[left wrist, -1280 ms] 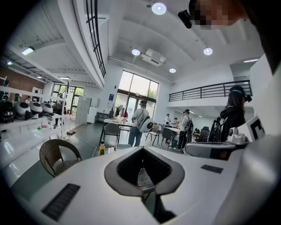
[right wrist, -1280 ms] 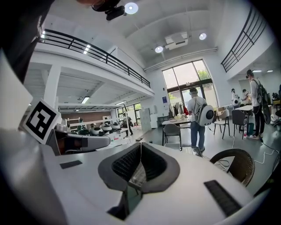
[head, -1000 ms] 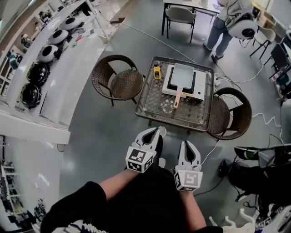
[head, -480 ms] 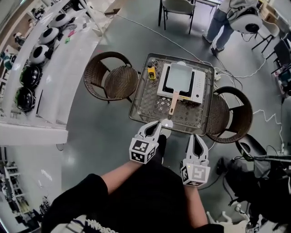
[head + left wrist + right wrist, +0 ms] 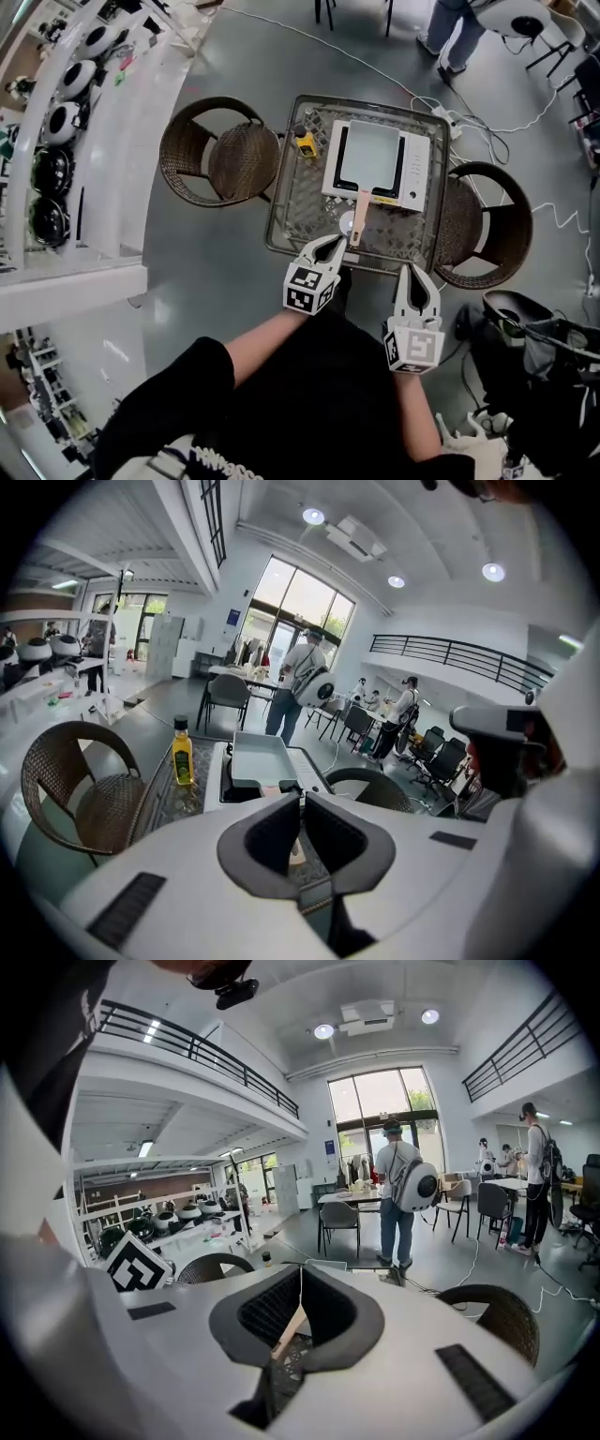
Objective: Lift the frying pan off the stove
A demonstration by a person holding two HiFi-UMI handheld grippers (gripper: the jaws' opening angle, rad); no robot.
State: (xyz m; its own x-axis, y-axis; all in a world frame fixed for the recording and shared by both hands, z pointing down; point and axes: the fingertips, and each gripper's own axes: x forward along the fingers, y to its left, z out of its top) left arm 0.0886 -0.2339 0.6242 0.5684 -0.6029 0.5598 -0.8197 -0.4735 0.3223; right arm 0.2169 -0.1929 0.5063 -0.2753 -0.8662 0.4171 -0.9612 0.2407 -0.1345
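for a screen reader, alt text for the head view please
Seen from above, a square frying pan sits on a white stove on a table, its handle toward the person, whose left claw and right claw, both shut, hover near the table's edge.

From where I stand, the person has both arms stretched forward and down, the left forearm and right forearm bare below dark sleeves. The left tool sits a little ahead of the right tool and off to its left, the two apart and not touching. Each slants downward, with its marker cube on top, just behind the jaws. The left tool's jaws are pressed together with nothing between them, and the right tool's jaws meet at their tips, gripping nothing.
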